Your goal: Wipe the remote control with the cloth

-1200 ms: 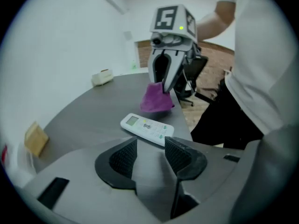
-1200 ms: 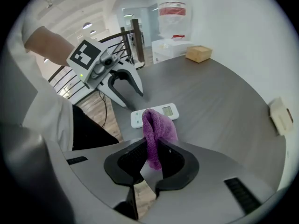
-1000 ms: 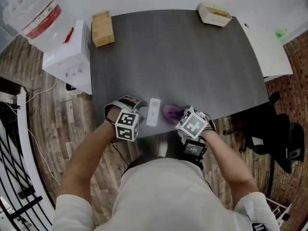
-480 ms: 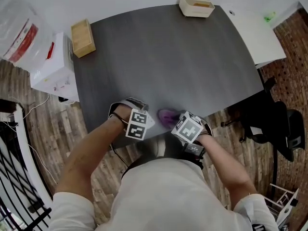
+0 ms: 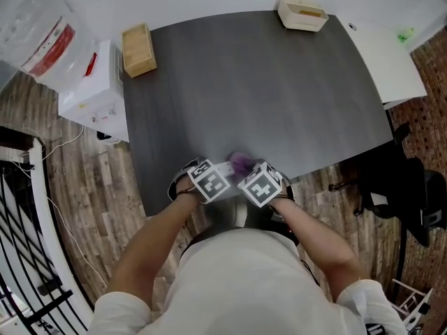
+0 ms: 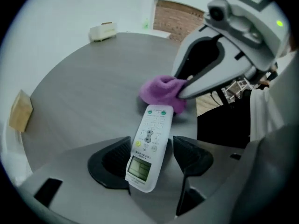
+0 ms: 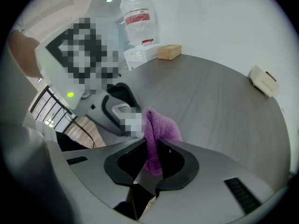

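Our left gripper (image 6: 152, 149) has just been opening its fingers (image 6: 111, 161). They stand wide apart, with the white remote control (image 6: 153, 125) lying between them on the grey surface (image 6: 84, 92), its button end reaching past the fingertips. Our right gripper (image 7: 150, 155) has its fingers closed on the purple cloth (image 7: 161, 127), whose bunched end sits just beyond the left fingertips, at the remote control's far end.

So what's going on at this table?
A person stands at the near edge of a dark table with a gripper in each hand. The right gripper pinches a purple cloth, held at the far end of a white remote. The left gripper has just been opening its jaws. The remote lies between them, not clamped.
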A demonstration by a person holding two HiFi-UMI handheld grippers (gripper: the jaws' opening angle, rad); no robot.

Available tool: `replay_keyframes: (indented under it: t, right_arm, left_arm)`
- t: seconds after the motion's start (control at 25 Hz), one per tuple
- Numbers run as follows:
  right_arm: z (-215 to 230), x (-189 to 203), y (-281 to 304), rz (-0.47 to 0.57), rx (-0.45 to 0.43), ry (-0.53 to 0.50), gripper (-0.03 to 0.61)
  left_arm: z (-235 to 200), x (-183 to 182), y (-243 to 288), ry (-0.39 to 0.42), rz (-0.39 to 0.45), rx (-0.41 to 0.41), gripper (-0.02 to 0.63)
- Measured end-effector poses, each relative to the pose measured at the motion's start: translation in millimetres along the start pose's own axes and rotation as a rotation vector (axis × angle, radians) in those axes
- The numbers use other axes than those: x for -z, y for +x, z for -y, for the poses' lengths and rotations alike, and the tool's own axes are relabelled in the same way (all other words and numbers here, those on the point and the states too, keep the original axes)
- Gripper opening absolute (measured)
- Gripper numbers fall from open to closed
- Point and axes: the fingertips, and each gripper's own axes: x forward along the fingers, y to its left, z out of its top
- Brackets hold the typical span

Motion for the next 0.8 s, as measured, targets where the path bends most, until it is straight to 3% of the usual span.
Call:
replay_keyframes:
  t: [0.12, 0.2, 0.36, 0.56, 0.68, 0.8]
  right_arm:
    - [14, -13, 11, -0.004, 0.019, -0.031, 0.072]
    - [15, -19, 15, -0.021, 0.014, -0.104, 0.074]
    - [5, -22, 15, -0.08, 0.027, -0.401, 0.073]
    - [-9, -10, 11, -0.171, 0.138, -0.862, 0.072]
    - [-17, 4, 5, -0.201, 0.176, -1.006, 0.072]
    - [-24, 24, -3, -0.218, 0.164, -1.045, 0.072]
  left_arm:
    - [18, 10, -3, -0.021, 0.031, 0.061, 0.285]
    - [30, 16, -3, -0.023, 0.049, 0.08, 0.285]
    - [35, 20, 2, -0.017, 0.083, 0.043, 0.285]
    - [30, 21, 6, -0.038, 0.107, -0.058, 0.271]
    - [26, 20, 4, -0.108, 0.12, -0.085, 0.248]
    - [24, 19, 4, -0.125, 0.121, -0.095, 0.247]
